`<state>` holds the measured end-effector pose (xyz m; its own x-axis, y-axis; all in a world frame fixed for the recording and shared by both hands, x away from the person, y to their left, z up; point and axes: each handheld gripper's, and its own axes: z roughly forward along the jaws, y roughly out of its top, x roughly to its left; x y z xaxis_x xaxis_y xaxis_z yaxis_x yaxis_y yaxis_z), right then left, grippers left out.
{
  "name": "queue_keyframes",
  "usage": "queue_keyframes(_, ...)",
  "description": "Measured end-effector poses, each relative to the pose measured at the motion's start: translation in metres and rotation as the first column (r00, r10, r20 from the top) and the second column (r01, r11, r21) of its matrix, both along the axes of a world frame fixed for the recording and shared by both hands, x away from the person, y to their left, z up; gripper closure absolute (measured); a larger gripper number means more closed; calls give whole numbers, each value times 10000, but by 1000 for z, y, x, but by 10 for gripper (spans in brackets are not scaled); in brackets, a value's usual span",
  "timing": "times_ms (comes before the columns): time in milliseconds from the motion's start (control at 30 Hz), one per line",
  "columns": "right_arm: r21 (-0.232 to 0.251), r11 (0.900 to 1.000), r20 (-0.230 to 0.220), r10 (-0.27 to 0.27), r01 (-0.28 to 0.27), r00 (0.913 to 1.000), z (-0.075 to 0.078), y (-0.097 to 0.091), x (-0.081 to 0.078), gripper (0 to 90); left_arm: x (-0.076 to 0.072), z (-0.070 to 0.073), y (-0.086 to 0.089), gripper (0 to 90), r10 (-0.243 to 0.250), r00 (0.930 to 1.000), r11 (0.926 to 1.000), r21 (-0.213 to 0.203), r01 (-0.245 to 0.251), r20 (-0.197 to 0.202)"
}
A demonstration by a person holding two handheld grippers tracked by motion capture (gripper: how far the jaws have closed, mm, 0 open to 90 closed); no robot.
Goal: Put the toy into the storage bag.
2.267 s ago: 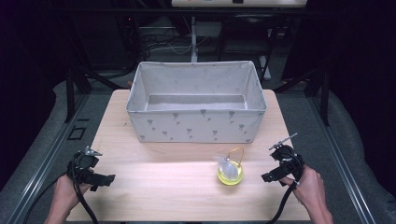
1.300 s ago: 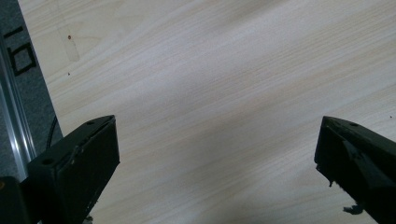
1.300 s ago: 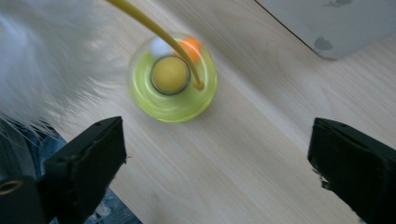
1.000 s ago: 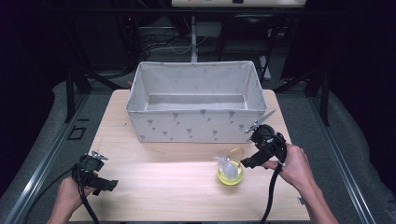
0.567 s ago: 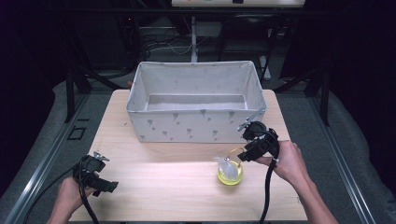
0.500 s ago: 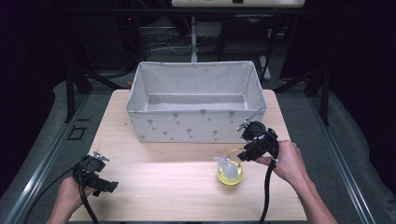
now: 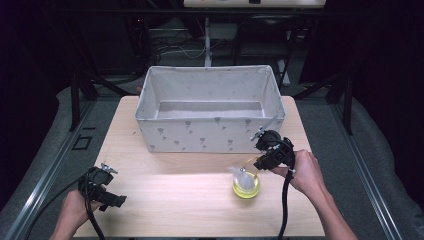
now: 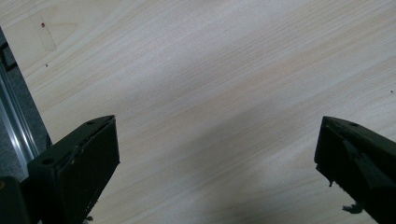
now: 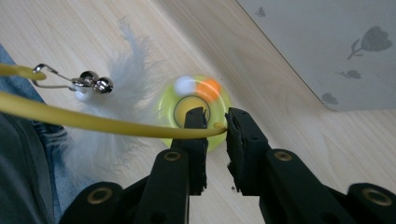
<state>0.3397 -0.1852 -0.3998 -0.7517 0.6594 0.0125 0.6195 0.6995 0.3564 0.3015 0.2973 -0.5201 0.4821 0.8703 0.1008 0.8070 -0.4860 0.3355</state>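
right claw point(image 9: 215, 122) jaws just closing on yellow cat toy point(image 7: 246, 186) wand; left claw point(image 8: 215, 154) wide open, idle; thin springy wand could slip out.

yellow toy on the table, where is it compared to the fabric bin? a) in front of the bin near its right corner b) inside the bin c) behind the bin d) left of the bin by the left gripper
a: the high view shows the yellow toy on the table in front of the fabric bin, below its right front corner, with the right gripper at it.
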Motion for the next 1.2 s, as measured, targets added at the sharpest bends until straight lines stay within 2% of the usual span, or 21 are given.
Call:
queue_keyframes(67,-64,10000,35,13,-12,10000,0,0,0,797,0,0,0,2,-18,10000,10000,3,18,-21)
queue_keyframes(100,77,10000,55,-47,46,10000,-1,0,0,803,0,0,0,2,-54,9999,10000,11,54,-95)
queue_keyframes(233,-178,9998,185,24,-21,9998,-3,2,0,836,0,-1,-1,2,-81,10000,9999,63,81,-29)
queue_keyframes(367,-25,10000,381,-22,23,9993,-8,1,-1,875,0,-1,0,2,-73,10000,10000,39,73,-30)
queue_keyframes(800,229,9994,337,245,-253,9991,-7,1,-3,887,1,-2,0,2,-112,9999,9999,73,113,-131)
queue_keyframes(1033,-58,9994,375,338,-336,9987,-3,2,-3,888,0,-2,0,2,-72,10000,10000,45,72,-64)
queue_keyframes(1133,-42,9995,338,318,-316,9989,-1,1,-2,887,0,-1,0,2,-55,10000,10000,50,55,-35)
queue_keyframes(1167,-203,9991,317,383,-376,9988,1,0,-1,888,0,-1,0,2,-57,10000,10000,61,57,-34)
queue_keyframes(1200,-32,9995,317,309,-309,9990,2,-1,-1,887,0,-1,1,2,-72,10000,9999,72,72,-44)
